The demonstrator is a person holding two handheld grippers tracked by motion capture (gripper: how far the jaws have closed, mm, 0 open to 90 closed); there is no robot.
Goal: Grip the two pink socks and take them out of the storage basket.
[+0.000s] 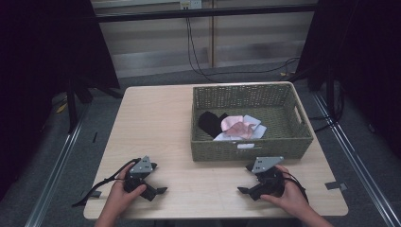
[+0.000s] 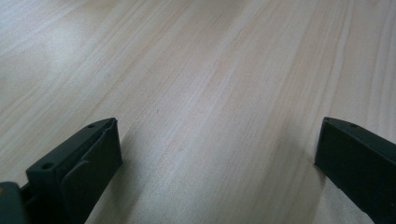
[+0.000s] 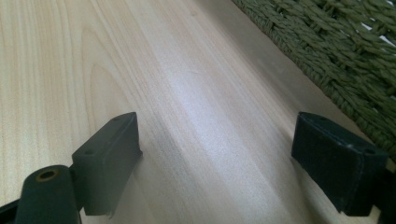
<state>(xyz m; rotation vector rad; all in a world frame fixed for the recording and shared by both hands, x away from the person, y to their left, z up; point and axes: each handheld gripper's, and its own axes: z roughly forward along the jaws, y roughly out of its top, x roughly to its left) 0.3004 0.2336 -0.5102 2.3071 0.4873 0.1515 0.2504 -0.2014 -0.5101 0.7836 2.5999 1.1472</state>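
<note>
A green woven basket (image 1: 250, 150) stands on the right half of the wooden table (image 1: 156, 123). Inside it lie a black cloth (image 1: 209, 121), a pink cloth (image 1: 235, 126) and a pale blue-white cloth (image 1: 257, 128). My left gripper (image 1: 158, 190) rests low on the table near the front left, held by a hand; its jaws stand wide apart with bare wood between them (image 2: 219, 130). My right gripper (image 1: 247, 184) rests near the front right, just before the basket's front wall (image 3: 345, 51), open with nothing between its jaws (image 3: 217, 135).
Black cables (image 1: 198, 56) hang down the wall behind the table and run along the grey floor. Dark stands (image 1: 71, 99) flank the table on both sides. A strip of tape (image 1: 336, 185) sits near the table's right front corner.
</note>
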